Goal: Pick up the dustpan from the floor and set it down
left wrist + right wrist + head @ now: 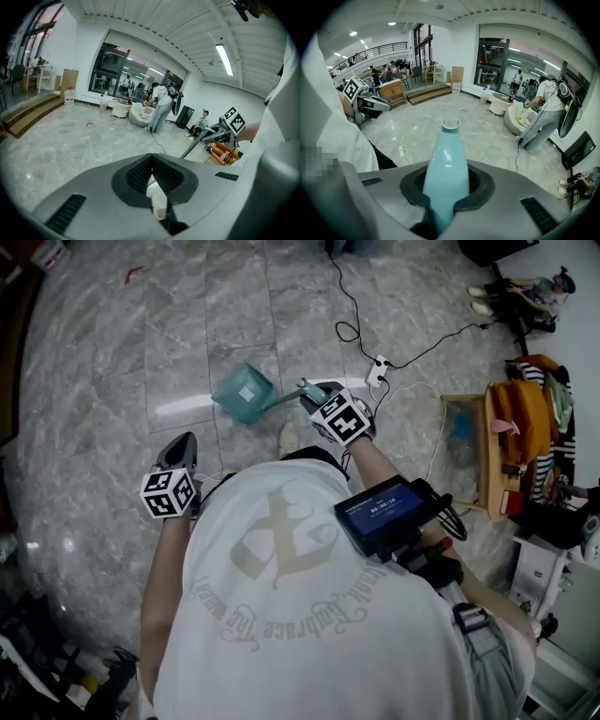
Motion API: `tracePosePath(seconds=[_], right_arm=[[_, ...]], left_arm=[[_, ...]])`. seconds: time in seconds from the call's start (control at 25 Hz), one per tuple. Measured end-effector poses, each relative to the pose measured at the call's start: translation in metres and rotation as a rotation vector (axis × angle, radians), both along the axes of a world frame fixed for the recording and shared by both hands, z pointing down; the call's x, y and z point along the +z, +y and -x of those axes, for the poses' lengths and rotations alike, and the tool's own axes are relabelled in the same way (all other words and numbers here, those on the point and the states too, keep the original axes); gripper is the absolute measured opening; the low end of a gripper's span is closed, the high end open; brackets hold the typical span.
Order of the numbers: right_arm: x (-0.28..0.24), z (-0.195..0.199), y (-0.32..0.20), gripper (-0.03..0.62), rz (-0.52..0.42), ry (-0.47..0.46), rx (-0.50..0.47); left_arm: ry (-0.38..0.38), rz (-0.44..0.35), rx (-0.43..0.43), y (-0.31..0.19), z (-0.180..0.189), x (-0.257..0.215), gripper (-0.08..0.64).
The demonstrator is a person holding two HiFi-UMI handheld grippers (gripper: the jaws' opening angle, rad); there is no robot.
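Head view looked steeply down on a grey marble floor point(103, 362), with the person's white T-shirt point(281, 606) filling the lower middle of the picture. Ahead of the person, the teal dustpan point(242, 394) sat low over the floor, its pan to the left and its long handle point(286, 397) running right into the right gripper point(315, 390). Whether the pan touched the floor could not be told.

In the right gripper view, the right gripper point(449, 190) was clenched on that teal handle point(447, 159). Both dark pads pressed its sides, and the handle rose straight out between the jaws to its looped end.

The left gripper point(179, 442) hung well apart from the dustpan, lower and to the left in the head view, pointing at bare floor. In the left gripper view, the left gripper point(151, 163) was closed with its pad tips meeting and nothing held between them.

A white power strip point(378, 370) lay on the floor just beyond the right gripper, with a black cable point(349, 306) trailing away from it.
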State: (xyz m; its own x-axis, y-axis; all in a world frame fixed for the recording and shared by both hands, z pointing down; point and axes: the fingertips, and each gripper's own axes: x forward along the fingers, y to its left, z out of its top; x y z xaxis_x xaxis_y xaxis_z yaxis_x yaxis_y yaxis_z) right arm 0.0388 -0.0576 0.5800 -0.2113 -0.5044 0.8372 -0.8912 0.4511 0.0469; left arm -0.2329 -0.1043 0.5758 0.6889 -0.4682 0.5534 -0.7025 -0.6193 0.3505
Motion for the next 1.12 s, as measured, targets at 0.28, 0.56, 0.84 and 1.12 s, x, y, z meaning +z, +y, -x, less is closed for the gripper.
tracePosePath(seconds=[0.28, 0.56, 0.84, 1.12], right_arm=[[0.011, -0.071, -0.022, 0.075, 0.05, -0.058, 0.063], [0.025, -0.117, -0.021, 0.075, 0.072, -0.061, 0.101], [0.044, -0.166, -0.016, 0.075, 0.086, -0.061, 0.157], [0.073, -0.231, -0.004, 0.075, 0.121, -0.077, 0.221]], left_arm=[[-0.045, 0.007, 0.055, -0.038, -0.079, -0.019, 0.012], [-0.096, 0.015, 0.129, -0.045, -0.125, -0.021, 0.012], [-0.126, 0.011, 0.166, -0.057, -0.17, -0.023, 0.012], [-0.145, 0.025, 0.205, -0.061, -0.24, -0.008, 0.012]])
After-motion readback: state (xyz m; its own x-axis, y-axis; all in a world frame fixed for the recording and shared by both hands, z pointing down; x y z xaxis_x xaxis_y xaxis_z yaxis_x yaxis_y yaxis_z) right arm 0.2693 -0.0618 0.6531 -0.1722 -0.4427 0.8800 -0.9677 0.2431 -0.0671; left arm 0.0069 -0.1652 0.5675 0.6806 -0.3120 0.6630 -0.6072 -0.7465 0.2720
